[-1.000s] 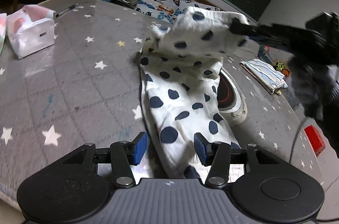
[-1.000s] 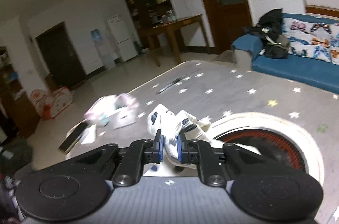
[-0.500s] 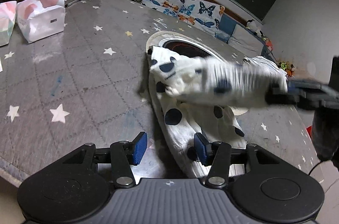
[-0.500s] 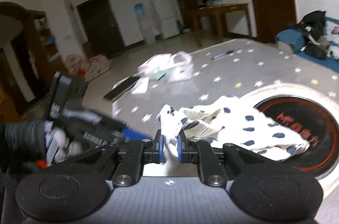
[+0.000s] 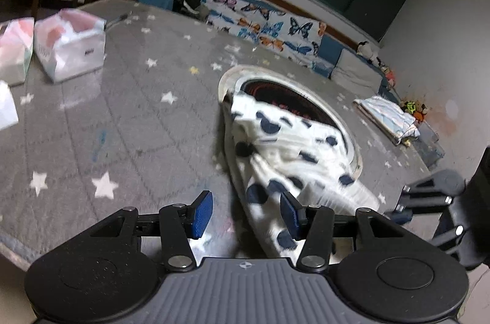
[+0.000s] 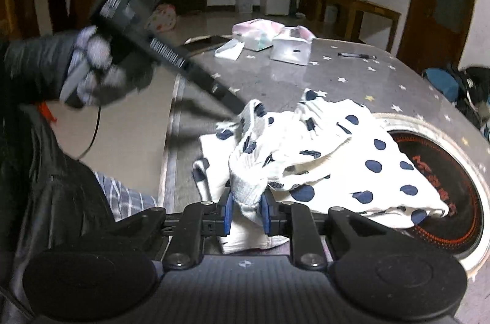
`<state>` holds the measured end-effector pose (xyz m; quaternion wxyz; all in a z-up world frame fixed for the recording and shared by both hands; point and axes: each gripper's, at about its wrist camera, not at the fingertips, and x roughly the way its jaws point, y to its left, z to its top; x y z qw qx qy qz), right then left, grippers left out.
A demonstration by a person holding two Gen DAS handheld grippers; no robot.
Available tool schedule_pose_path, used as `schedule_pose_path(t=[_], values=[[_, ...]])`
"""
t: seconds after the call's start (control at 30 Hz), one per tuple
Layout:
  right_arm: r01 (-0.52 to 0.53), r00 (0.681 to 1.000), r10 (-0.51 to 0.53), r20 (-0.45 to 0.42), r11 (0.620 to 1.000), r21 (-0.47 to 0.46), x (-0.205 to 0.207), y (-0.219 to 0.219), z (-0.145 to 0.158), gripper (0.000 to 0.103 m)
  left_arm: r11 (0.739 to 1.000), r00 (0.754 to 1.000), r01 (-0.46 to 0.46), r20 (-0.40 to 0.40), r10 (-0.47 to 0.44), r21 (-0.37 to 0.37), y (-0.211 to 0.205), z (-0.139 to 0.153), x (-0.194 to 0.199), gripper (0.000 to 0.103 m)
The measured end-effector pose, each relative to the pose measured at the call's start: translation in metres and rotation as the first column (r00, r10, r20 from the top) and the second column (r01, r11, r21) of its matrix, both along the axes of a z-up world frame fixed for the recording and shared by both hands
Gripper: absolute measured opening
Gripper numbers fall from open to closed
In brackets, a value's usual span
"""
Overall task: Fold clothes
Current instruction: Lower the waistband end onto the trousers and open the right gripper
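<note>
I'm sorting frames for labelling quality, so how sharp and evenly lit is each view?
Left wrist view: the polka-dot garment and the table are smeared by motion blur, and the room's lines bow from the fisheye lens. Right wrist view: the garment is sharper, but the gloved hand is blurred; the room behind is dim, with glare on the floor.

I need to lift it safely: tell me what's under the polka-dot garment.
The polka-dot garment covers part of the round red-and-black disc and the starred tablecloth. Anything else beneath is hidden.
</note>
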<state>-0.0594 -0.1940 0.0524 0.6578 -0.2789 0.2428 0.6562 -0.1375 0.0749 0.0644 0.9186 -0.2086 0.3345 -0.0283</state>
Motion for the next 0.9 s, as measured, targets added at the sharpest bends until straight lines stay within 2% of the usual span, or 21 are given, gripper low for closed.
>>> schedule_pose_path(t=[0.17, 0.27, 0.4, 0.53, 0.6, 0.7, 0.83, 0.9], values=[[-0.036, 0.998, 0.038, 0.051, 0.999, -0.029, -0.012, 0.001, 0.0, 0.024, 0.999, 0.998, 0.043, 0.048, -0.044, 0.011, -0.008, 0.011, 0.011, 0.052], [-0.04, 0.998, 0.042, 0.051, 0.999, -0.03, -0.016, 0.001, 0.005, 0.033, 0.996, 0.995, 0.083, 0.056, -0.084, 0.018, -0.017, 0.011, 0.018, 0.052], [-0.009, 1.0, 0.009, -0.002, 1.0, -0.01, -0.01, -0.004, 0.016, 0.038, 0.99, 0.989, 0.138, 0.042, -0.139, 0.029, -0.029, 0.003, 0.019, 0.052], [0.099, 0.992, -0.096, -0.079, 0.995, 0.032, 0.009, -0.007, 0.027, 0.04, 0.988, 0.988, 0.151, 0.013, -0.151, 0.03, -0.032, -0.007, 0.017, 0.052], [0.164, 0.98, -0.157, -0.118, 0.985, 0.049, 0.021, -0.005, 0.029, 0.04, 0.989, 0.989, 0.148, -0.001, -0.148, 0.024, -0.031, -0.011, 0.015, 0.052], [0.303, 0.936, -0.29, -0.199, 0.952, 0.039, 0.05, 0.005, 0.024, 0.04, 0.99, 0.99, 0.14, -0.013, -0.139, 0.016, -0.028, -0.015, 0.012, 0.052], [0.391, 0.884, -0.373, -0.281, 0.92, 0.008, 0.08, 0.02, 0.009, 0.04, 0.992, 0.992, 0.123, -0.018, -0.123, 0.008, -0.024, -0.016, 0.007, 0.052], [0.402, 0.869, -0.384, -0.311, 0.915, -0.005, 0.09, 0.027, 0.002, 0.04, 0.993, 0.993, 0.115, -0.016, -0.115, 0.006, -0.022, -0.016, 0.006, 0.052]])
